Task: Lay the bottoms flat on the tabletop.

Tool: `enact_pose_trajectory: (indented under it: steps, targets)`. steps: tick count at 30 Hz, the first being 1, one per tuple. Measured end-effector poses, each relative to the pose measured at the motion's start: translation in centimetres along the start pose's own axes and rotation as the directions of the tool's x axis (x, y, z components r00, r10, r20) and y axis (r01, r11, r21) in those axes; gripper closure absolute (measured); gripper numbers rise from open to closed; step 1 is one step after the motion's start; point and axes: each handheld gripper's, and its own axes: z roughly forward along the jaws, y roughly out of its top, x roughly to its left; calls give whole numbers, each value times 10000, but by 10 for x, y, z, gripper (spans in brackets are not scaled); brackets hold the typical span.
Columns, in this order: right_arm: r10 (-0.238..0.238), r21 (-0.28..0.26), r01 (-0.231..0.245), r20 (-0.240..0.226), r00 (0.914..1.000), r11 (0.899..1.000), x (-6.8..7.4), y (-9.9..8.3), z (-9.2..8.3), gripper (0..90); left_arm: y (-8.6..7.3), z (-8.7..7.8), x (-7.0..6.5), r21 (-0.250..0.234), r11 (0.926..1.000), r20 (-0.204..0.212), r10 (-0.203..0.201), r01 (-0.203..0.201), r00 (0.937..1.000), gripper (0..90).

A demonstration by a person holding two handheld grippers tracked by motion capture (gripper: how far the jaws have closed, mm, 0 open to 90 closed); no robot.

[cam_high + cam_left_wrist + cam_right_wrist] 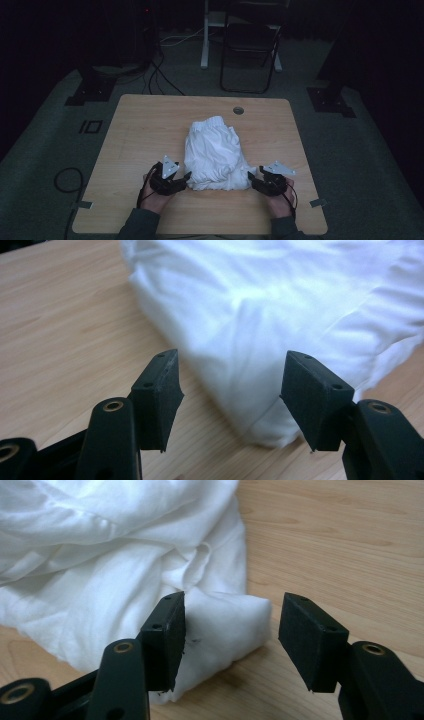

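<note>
Soft, light white garment — limp; best pinched at its near corners, where the left tool and right tool wait — jaws apart.

No legible text, labels, brands or numbers in any view. Only sign-like mark: a dark rectangular outline marking on the floor, far left of the table; characters, if any, cannot be read.

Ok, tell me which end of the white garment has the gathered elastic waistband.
The far end of the white garment, toward the table's back edge, shows the ruffled waistband. The near end, between the left gripper and right gripper, is plain bunched cloth.
</note>
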Motion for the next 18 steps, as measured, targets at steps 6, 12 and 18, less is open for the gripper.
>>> enact_pose_trajectory:
  steps: [6,12,18]
  targets:
    - [-181,21,181,-172,9997,9998,7,2,3,414,15,5,-16,-205,9995,347,265,-258,9990,404]
    - [-252,305,259,-219,9994,9992,11,-1,11,406,26,14,-28,-282,9987,710,451,-432,9965,388]
    - [-271,573,282,-201,9994,9980,12,-4,17,423,34,25,-41,-387,9976,1195,623,-580,9909,355]
